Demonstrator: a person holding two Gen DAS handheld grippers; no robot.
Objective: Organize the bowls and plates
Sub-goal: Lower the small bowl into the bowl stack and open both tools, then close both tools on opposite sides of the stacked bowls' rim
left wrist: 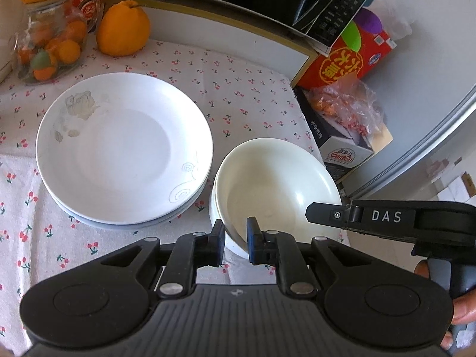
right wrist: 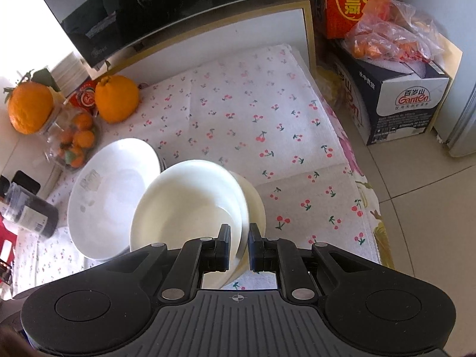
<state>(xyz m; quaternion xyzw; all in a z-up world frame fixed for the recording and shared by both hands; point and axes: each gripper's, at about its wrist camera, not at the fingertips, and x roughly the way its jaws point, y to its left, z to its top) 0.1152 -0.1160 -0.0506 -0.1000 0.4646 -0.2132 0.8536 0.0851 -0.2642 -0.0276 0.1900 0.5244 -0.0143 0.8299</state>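
Two white plates (left wrist: 125, 148) lie stacked on the cherry-print cloth (left wrist: 238, 89) at the left. Right of them a cream bowl (left wrist: 276, 184) sits tilted inside a second bowl. My left gripper (left wrist: 235, 238) straddles the near rim of the upper bowl, fingers close on it. My right gripper (right wrist: 239, 239) straddles the same bowl's (right wrist: 190, 208) rim from the other side, fingers close on it; it also shows at the right of the left wrist view (left wrist: 327, 215). The plate stack (right wrist: 113, 190) sits left of the bowls in the right wrist view.
A microwave (right wrist: 166, 9) stands at the back. A large orange (left wrist: 123, 29) and a jar of small oranges (left wrist: 47, 47) stand at the back left. Cartons and a bag of fruit (right wrist: 392, 41) sit on the floor at the right, past the table edge. A dark bottle (right wrist: 29, 211) lies left.
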